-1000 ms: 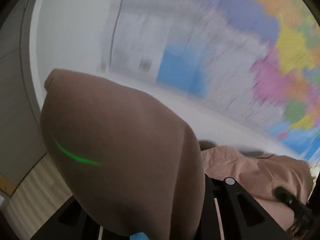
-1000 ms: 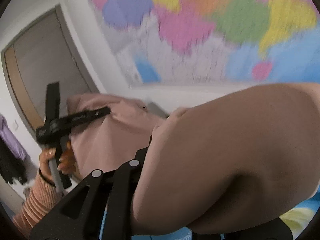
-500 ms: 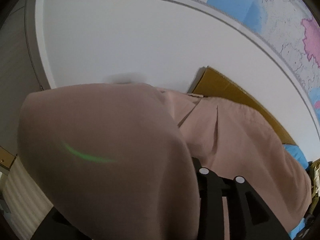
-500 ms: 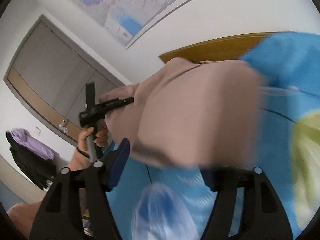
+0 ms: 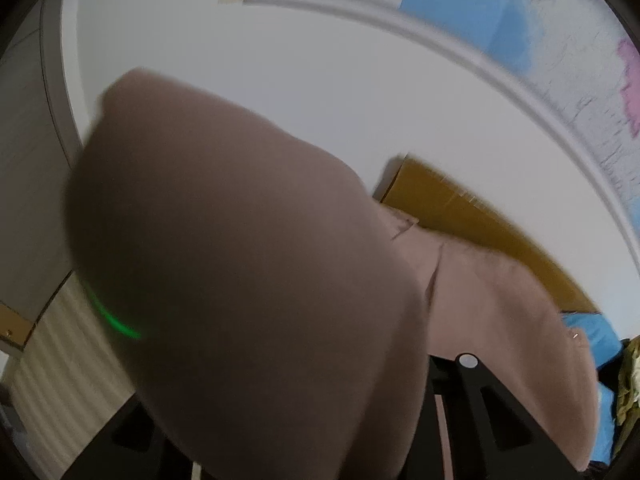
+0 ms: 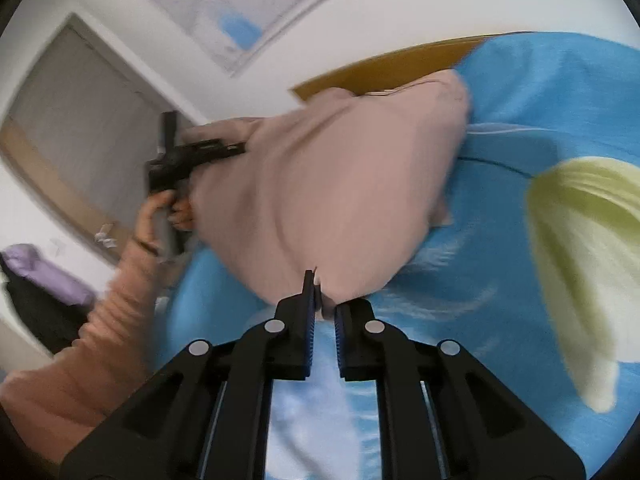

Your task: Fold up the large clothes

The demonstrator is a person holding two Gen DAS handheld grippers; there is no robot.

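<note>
Pink garment [image 6: 328,200] soft, limp; right gripper [image 6: 322,312] closing on its hem; left gripper [image 6: 200,150] closing, clamping far corner. Grip edges.

Right gripper [image 6: 322,300]: jaws closing to a narrow gap, a fold of the pink garment [image 6: 332,188] pinched at the fingertips
Left gripper [image 6: 224,148]: jaws closing, reaching into the garment's far edge, fingertips hidden under cloth
Left hand [image 6: 160,216]: gripping the left gripper's handle, wrist bent
Left sleeve [image 6: 100,336]: peach ribbed knit, forearm stretching up toward the gripper
</note>
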